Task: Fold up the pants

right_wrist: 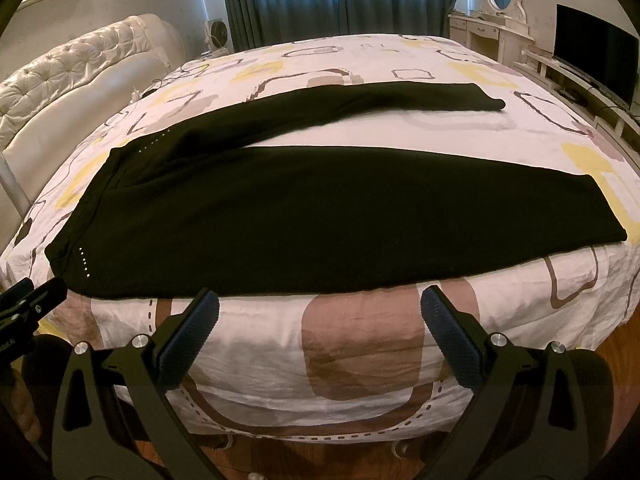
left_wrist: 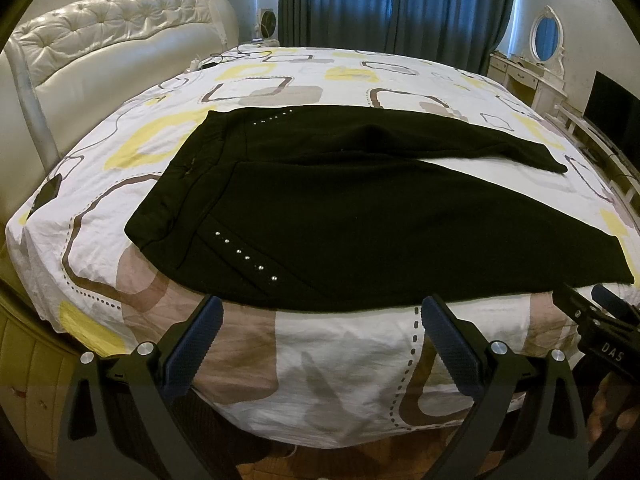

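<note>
- Because the black pants lie flat on the bed with legs apart, they look soft and light; I would take the waistband and a hem.
- Left gripper and right gripper are both spread wide, holding nothing.
- Only "DAS" is readable, on the other tool.

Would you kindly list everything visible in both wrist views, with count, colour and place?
pants: one, black with small silver studs, spread flat on the bed, waist left, legs apart pointing right
bed cover: one, white with yellow and brown shapes, over the bed
headboard: one, cream, tufted, far left
curtains: blue, back wall
fan: one, white, beyond the bed
dressing table: one, white, oval mirror, back right
television: one, black, far right
left gripper: one, black with blue pads, open, short of the pants' near edge
right gripper: one, same colours, open, likewise
</note>
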### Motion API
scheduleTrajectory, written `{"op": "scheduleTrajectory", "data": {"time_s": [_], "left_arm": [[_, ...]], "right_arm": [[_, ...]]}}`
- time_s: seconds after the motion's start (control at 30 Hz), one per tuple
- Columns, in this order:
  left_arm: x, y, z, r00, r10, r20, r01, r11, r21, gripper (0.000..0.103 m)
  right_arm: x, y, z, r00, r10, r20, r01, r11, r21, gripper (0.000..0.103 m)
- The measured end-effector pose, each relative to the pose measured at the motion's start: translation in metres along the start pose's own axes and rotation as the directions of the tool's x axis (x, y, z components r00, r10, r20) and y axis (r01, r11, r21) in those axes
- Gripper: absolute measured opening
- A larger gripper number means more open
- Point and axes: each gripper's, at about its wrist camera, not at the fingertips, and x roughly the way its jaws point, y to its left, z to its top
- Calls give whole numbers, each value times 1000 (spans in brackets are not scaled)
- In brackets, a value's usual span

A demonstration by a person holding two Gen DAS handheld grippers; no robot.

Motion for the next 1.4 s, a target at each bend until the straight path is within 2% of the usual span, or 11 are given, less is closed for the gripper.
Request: {"op": "scheduleTrajectory", "data": {"time_s": [0.67, 0.83, 0.97, 1.03, 1.1, 1.13, 1.17, 1.27, 1.33, 1.37, 1.4], "left_arm": [[3, -3, 6, 999, -9, 41, 6, 997, 75, 99], [26, 9, 17, 992, -89, -86, 100, 987, 129, 99], [11, 45, 57, 992, -93, 83, 85, 992, 90, 99], [15, 75, 74, 971, -179, 157, 176, 984, 33, 99], [48, 100, 87, 969, -248, -9, 247, 968, -52, 99], [60, 113, 92, 971, -231, -56, 224, 968, -110, 98], [60, 124, 98, 973, -229, -24, 224, 966, -131, 98], [45, 155, 124, 957, -168, 239, 199, 973, -116, 98], [83, 163, 138, 987, -159, 21, 160, 979, -126, 98], [100, 168, 144, 988, -143, -63, 133, 982, -132, 98], [107, 177, 151, 986, -164, -31, 158, 977, -143, 98]], "right_arm": [[14, 3, -16, 1000, 3, -22, -3, 1000, 1, 101], [21, 2, -13, 999, 7, -43, -7, 1000, 7, 101], [25, 5, -5, 998, 25, -62, -24, 1000, 9, 101], [25, 9, 0, 997, 40, -65, -39, 999, 15, 101], [24, 12, 6, 996, 58, -62, -56, 998, 23, 101], [24, 14, 9, 996, 69, -60, -67, 997, 25, 101], [23, 16, 12, 995, 78, -58, -77, 997, 24, 101], [23, 22, 20, 994, 100, -50, -99, 995, 15, 101], [27, 25, 26, 992, 111, -54, -110, 994, 20, 101], [30, 26, 28, 991, 121, -60, -120, 992, 25, 101], [33, 27, 30, 990, 128, -67, -126, 992, 29, 101]]}}
